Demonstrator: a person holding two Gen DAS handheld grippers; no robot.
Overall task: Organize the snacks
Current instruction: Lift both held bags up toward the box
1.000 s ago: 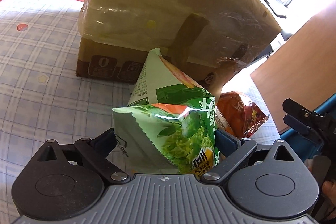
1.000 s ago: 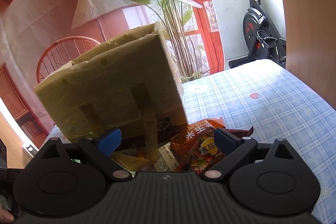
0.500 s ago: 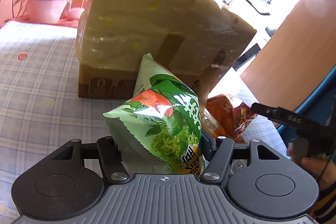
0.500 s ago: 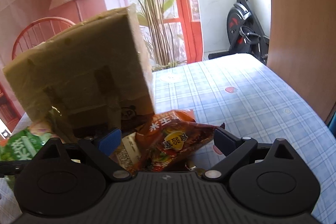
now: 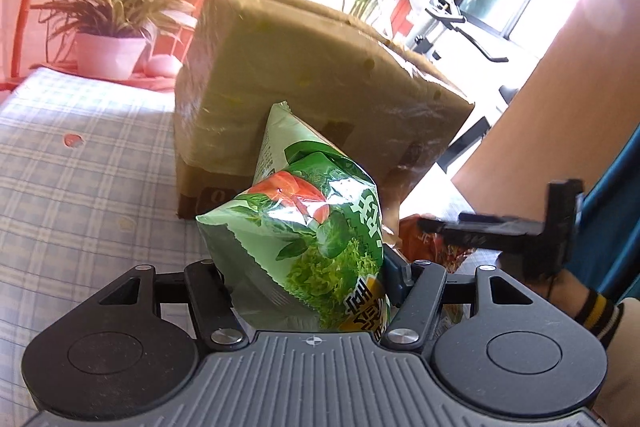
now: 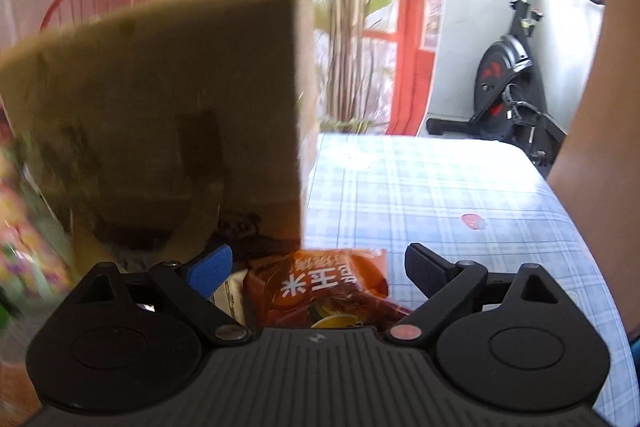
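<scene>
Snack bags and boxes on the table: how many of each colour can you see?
Green snack bag: 1
Orange-red snack bag: 1
Brown cardboard box: 1
Total: 3

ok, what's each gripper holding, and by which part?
Left gripper: green bag, clamped across its near end. Right gripper: nothing yet, closing around the orange bag.
</scene>
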